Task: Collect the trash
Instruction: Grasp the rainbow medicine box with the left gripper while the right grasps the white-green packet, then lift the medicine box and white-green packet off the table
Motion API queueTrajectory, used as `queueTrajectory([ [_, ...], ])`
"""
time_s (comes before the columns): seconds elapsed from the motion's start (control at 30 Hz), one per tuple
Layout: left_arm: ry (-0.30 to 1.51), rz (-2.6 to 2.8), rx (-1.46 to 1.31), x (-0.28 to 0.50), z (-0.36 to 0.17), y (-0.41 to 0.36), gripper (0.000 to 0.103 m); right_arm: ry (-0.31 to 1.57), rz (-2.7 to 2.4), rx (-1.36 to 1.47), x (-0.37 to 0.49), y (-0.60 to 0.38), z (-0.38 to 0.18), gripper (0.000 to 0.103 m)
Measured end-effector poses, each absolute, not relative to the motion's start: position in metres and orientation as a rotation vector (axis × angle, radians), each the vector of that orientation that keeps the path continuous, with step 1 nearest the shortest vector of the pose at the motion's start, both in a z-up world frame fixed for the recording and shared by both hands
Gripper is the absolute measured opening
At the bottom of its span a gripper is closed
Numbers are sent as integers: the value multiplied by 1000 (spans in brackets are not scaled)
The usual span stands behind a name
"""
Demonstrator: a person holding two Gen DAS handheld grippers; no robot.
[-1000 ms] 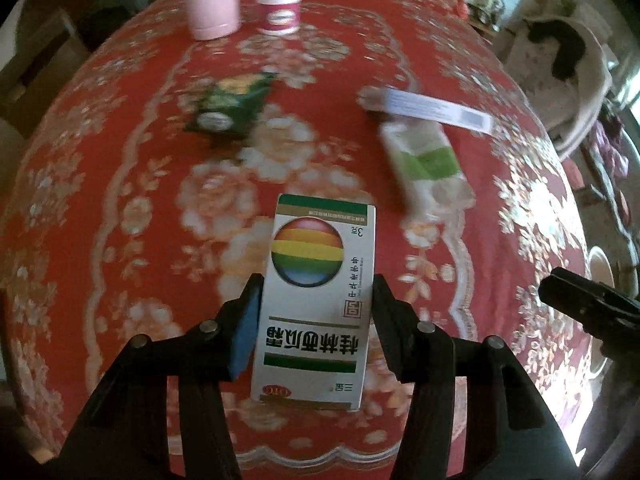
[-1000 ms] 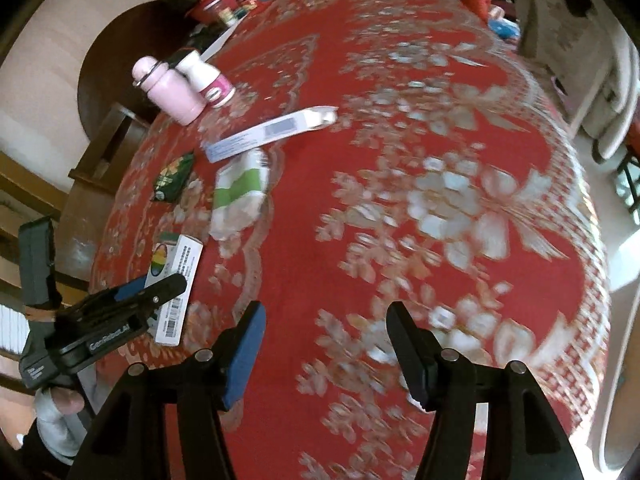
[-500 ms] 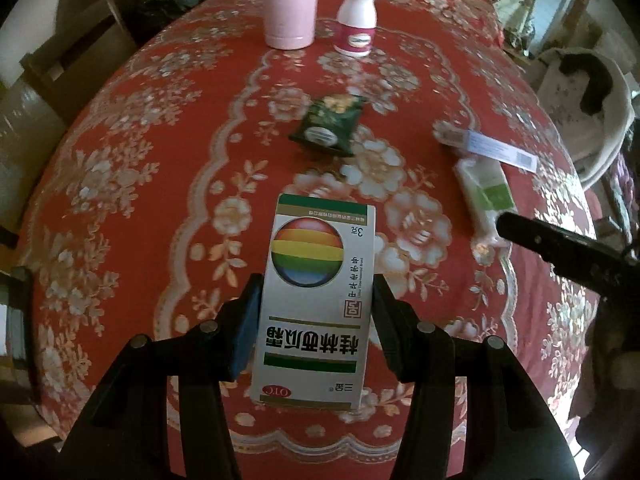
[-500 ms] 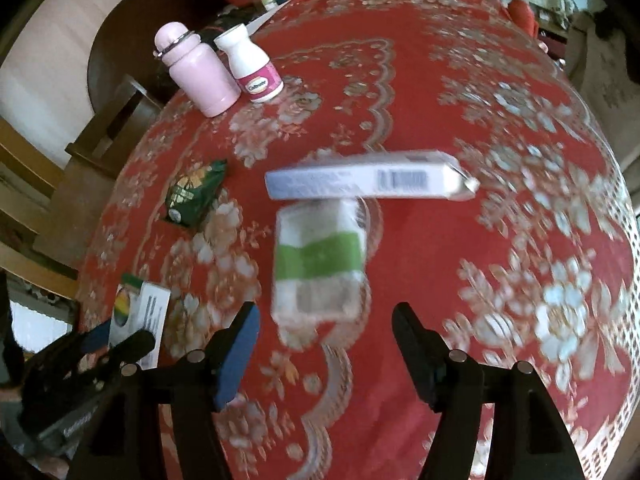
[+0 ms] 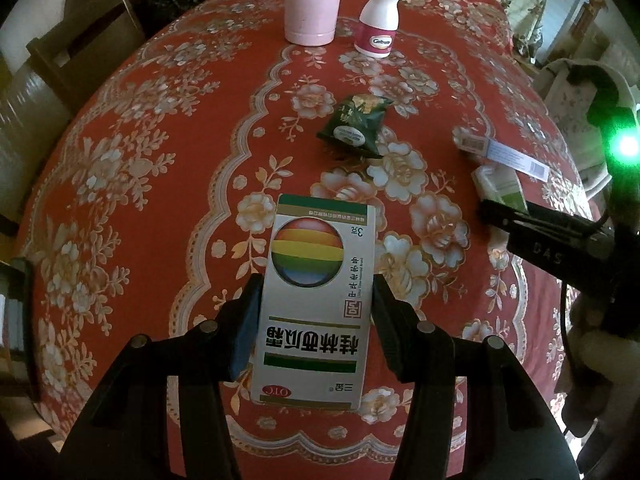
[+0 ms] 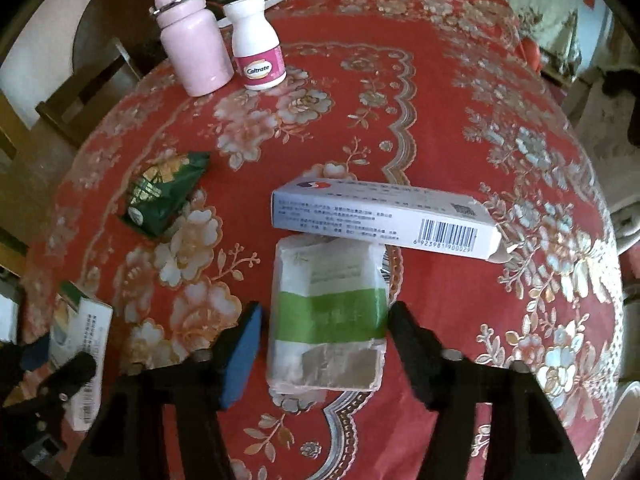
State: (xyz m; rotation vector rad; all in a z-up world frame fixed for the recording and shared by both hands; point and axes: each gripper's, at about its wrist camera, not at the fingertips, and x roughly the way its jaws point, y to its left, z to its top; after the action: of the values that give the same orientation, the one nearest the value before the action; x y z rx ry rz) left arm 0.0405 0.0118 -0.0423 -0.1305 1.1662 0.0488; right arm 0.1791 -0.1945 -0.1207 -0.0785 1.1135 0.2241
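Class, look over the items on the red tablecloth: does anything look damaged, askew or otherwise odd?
Yes. The long white box has its right end flap torn open, and it lies askew, overlapping the far edge of the tissue pack. The green wrapper is crumpled.

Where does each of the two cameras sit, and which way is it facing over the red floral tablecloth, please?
Left wrist: on the left gripper, angled down at the tablecloth; its fingers clamp a white medicine box with a rainbow ball; the right gripper's black body shows at the right edge.
Right wrist: on the right gripper, angled down; its jaws are closing around a white-and-green tissue pack, left pad still apart.
Shared: pink bottle, white pill bottle, green snack packet, long white barcode box.
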Motion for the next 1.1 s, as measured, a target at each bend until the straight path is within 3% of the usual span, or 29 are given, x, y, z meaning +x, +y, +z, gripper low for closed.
queueTrajectory([
  [0.23,1159,44,-114,39,-41,6,51,1107,275,-25,162,-207,-114,37],
  [1.1,1103,-59,5,25,-18,-85,51,1072,291,128,76,-289,-85,36],
])
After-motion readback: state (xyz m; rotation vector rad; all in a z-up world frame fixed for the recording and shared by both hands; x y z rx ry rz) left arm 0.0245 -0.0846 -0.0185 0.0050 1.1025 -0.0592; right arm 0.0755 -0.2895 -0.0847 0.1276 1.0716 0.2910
